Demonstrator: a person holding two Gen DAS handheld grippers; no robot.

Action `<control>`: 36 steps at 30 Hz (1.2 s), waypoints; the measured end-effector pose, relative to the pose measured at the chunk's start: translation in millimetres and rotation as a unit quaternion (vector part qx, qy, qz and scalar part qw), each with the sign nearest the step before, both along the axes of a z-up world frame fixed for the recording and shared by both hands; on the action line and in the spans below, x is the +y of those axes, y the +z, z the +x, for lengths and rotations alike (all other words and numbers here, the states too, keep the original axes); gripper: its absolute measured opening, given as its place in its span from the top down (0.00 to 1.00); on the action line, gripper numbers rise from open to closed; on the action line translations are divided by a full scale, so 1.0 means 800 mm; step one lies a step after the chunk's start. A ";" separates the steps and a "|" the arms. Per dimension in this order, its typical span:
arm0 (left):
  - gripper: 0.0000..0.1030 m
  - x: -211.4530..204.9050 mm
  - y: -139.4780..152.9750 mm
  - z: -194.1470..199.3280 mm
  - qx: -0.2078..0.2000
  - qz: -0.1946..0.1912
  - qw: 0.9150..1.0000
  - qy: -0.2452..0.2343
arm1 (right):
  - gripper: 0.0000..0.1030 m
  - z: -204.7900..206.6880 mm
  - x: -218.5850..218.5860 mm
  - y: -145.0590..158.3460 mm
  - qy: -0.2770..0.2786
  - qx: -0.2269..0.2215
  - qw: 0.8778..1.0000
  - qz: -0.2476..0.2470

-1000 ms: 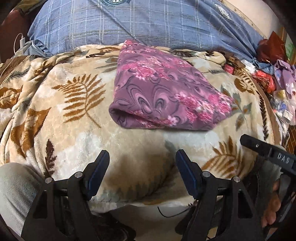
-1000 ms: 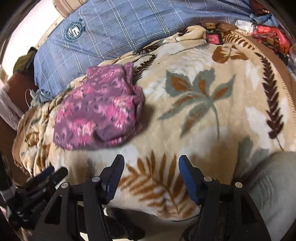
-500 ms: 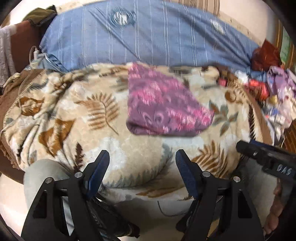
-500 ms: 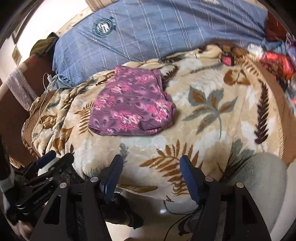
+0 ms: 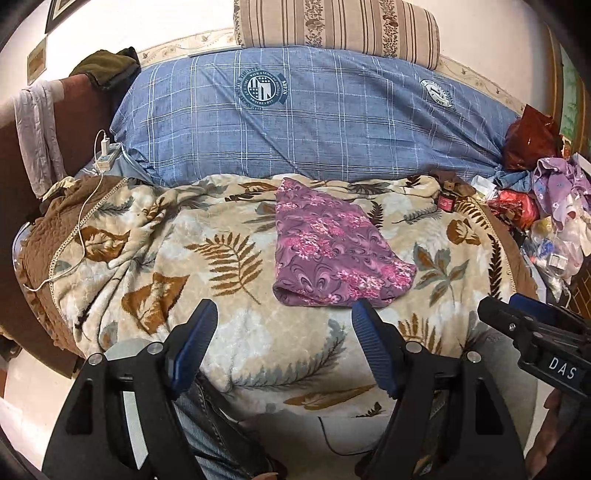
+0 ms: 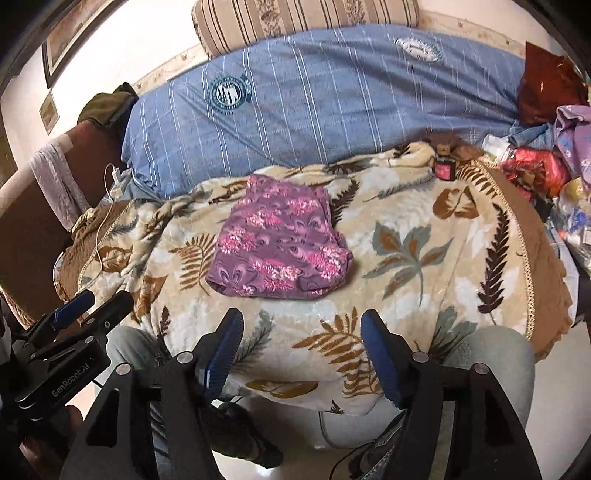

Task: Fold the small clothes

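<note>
Purple floral garment (image 5: 334, 254) lies folded into a compact bundle on the leaf-print blanket (image 5: 229, 258), roughly mid-bed, w/ its rounded fold edge toward the cameras and the far end near the blue plaid cover (image 5: 317, 122). From the right wrist view it sits left of centre (image 6: 279, 253), on the same blanket (image 6: 406, 236), just in front of the blue cover (image 6: 314, 99).

Left gripper (image 5: 284, 343): jaws apart, nothing between them, only blanket showing thru the gap. It hangs over the near edge of the bed, clear of the garment. Right gripper (image 6: 301, 350): jaws also apart and empty; they've just been opening a bit wider, no cloth in them. It's over the front edge of the blanket too, not touching the bundle.

Each gripper shows in the other's view: right one at the lower right edge (image 5: 535, 332), left one at lower left (image 6: 79, 314), both off to the sides of the garment.

Person's knees in light jeans (image 6: 495, 354) poke out under the blanket's front edge. Striped bolster (image 5: 336, 29) sits behind the blue cover against the wall. White charger cable (image 5: 88, 206) trails over the brown quilt at left. Pile of clothes & bags (image 5: 546, 206) at the right side of the bed; small pink-labelled bottle (image 6: 445, 168) near the blanket's far right corner.
</note>
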State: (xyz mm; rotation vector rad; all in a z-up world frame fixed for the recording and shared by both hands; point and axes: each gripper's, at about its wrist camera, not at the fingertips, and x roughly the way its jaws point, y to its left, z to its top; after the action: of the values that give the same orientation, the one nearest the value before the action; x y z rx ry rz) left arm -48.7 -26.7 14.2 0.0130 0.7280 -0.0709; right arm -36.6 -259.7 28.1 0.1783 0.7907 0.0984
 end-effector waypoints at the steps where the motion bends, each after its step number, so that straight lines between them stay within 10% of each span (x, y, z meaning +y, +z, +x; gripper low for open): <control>1: 0.27 -0.001 0.002 -0.003 -0.001 0.000 1.000 -0.001 | 0.34 -0.004 0.000 0.003 -0.002 -0.003 1.000 -0.001; 36: 0.26 0.003 0.005 -0.027 0.003 0.001 1.000 0.003 | 0.31 -0.029 0.025 0.017 -0.003 -0.012 0.999 -0.043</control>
State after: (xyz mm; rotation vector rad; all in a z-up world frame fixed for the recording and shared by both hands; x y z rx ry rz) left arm -70.2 -24.2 18.0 0.0126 0.7347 -0.0640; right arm -60.0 -239.6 41.3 0.0977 0.7699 0.0607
